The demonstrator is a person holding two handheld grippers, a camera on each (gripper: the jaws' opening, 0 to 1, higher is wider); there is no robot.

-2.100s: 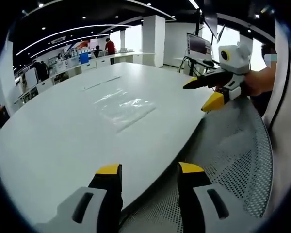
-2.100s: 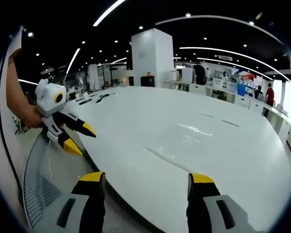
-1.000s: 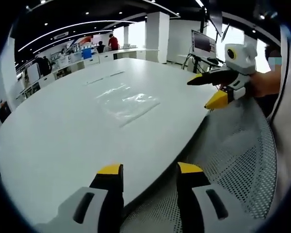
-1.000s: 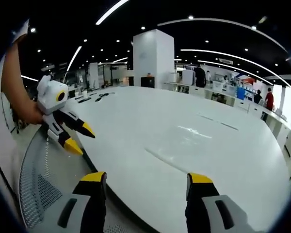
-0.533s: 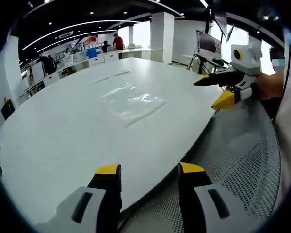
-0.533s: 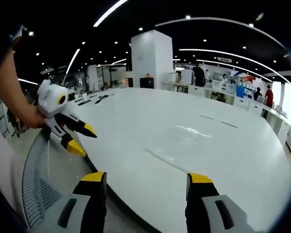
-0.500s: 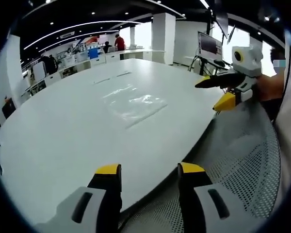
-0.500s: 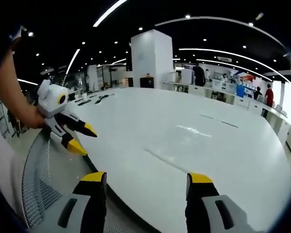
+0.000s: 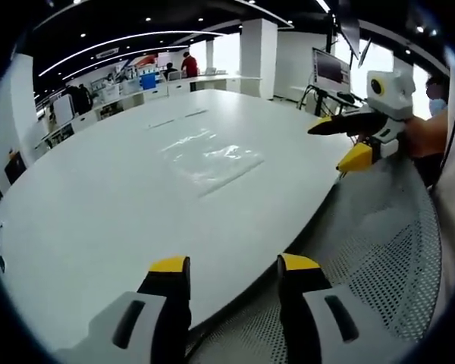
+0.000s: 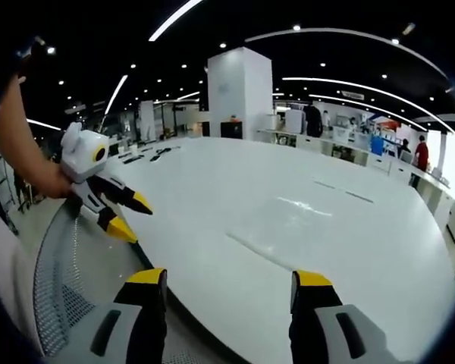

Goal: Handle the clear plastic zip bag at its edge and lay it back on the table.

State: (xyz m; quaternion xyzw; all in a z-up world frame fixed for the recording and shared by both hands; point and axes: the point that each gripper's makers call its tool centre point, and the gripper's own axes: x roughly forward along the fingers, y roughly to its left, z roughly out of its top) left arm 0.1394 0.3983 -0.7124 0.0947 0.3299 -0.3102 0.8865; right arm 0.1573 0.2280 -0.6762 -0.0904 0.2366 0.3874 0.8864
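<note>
We held the left hand-held gripper (image 9: 233,274) and right hand-held gripper (image 10: 231,287) with jaws apart near the table (image 9: 98,205) edge; the zip bag (image 9: 211,159) lay flat mid-table. Approaching low should catch its near edge cleanly.

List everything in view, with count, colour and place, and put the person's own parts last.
clear plastic zip bag: one, transparent, lying flat mid-table.
table: one, white, large and rounded.
mesh chair: one, grey, at the table's near edge.
monitor: one, dark, beyond the table.
pillar: one, white, behind the table.
left gripper: one, black, yellow-tipped, jaws apart, at the table edge.
right gripper: one, same colours, jaws apart, at the table edge.
</note>
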